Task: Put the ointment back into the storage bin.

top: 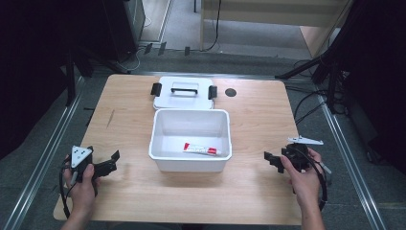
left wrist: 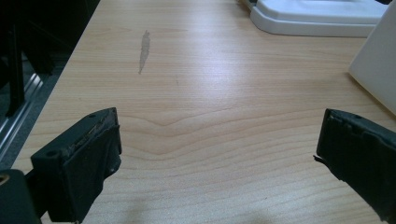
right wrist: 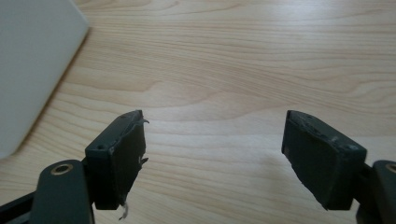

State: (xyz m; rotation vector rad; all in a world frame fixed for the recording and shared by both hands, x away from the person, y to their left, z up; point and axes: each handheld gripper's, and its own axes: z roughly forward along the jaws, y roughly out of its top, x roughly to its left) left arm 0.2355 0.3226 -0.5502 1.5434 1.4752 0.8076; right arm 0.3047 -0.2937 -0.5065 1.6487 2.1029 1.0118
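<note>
A white open box [top: 158, 128] stands mid-table with a red-and-white tube [top: 200, 149] lying on its floor. Behind it lies the white lid [top: 165, 99] with a handle and two black clips. My left gripper [top: 111, 162] rests near the table's front left, open and empty; its own view [left wrist: 217, 149] has bare wood between the jaws, the box wall [left wrist: 376, 60] at right and the lid [left wrist: 322, 18] farther off. My right gripper [top: 271, 160] sits at the front right, open and empty; its view [right wrist: 212, 142] has the box wall [right wrist: 32, 60] at left.
The wooden table [top: 253, 187] has a dark round spot [top: 231, 92] at the back right and a grey scuff [left wrist: 144, 46] on its left side. Black stands and cables surround the table on the floor.
</note>
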